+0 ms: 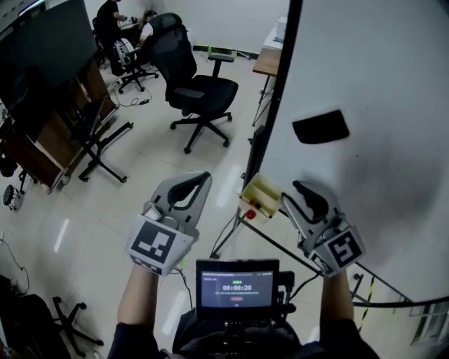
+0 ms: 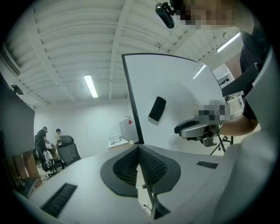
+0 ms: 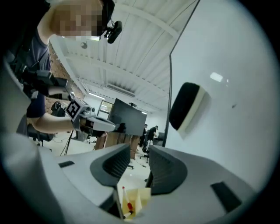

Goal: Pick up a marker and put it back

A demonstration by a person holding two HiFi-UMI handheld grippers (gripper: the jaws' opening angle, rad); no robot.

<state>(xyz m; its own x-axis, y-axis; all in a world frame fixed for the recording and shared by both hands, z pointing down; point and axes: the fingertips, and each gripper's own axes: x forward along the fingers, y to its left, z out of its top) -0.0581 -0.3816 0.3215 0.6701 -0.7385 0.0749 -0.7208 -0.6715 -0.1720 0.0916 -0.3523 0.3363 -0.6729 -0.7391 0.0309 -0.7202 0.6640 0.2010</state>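
A small yellow holder point(image 1: 265, 191) hangs at the whiteboard's point(image 1: 379, 77) lower left edge, and a marker with a red cap point(image 1: 250, 214) sits in it. In the right gripper view the holder point(image 3: 142, 195) and the red-and-white marker point(image 3: 127, 203) show low down, beneath the jaws. My right gripper point(image 1: 297, 189) is just right of the holder, open and empty point(image 3: 139, 152). My left gripper point(image 1: 202, 178) is left of the holder with its pads closed together on nothing point(image 2: 139, 148). A black eraser point(image 1: 320, 127) sticks to the board above.
A black office chair point(image 1: 200, 91) stands on the tiled floor behind the board's stand. A dark screen on a wheeled stand point(image 1: 42, 49) is at the left. Two people sit at the far back point(image 1: 112, 21). A small monitor point(image 1: 237, 286) sits at my chest.
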